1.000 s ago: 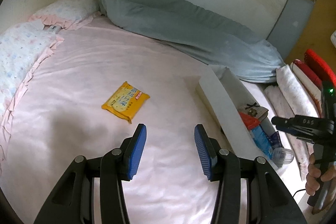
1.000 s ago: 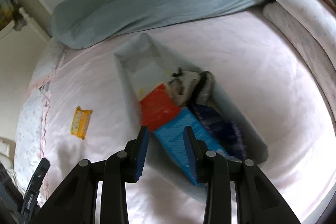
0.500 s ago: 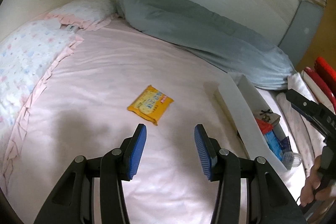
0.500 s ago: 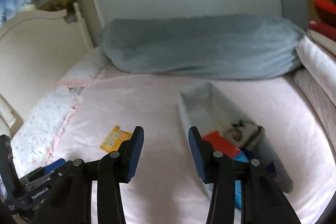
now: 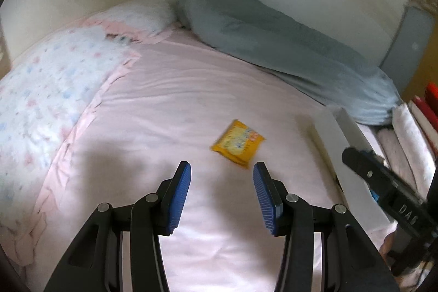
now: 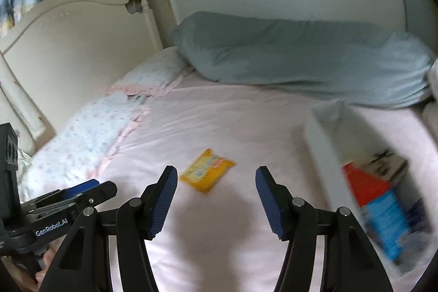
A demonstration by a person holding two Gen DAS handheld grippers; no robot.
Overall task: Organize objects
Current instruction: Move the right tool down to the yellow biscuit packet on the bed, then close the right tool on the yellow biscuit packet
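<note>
A yellow packet [image 5: 237,145] lies flat on the pink bed sheet; it also shows in the right wrist view [image 6: 207,169]. My left gripper [image 5: 221,171] is open and empty, just short of the packet. My right gripper [image 6: 216,175] is open wide and empty, hovering near the packet. A long white box [image 5: 332,144] lies on the bed to the right. In the right wrist view the box [image 6: 323,127] holds a red packet [image 6: 364,184], a blue packet [image 6: 387,226] and other items.
A long grey bolster [image 5: 273,37] lies along the wall at the back. Floral pillows [image 5: 43,89] lie at the left by the cream headboard [image 6: 68,40]. Folded bedding [image 5: 416,133] is stacked at the right.
Both grippers have swung left, away from the box and towards the yellow packet. The right gripper has opened wider. The packet now sits just beyond both sets of fingers.
</note>
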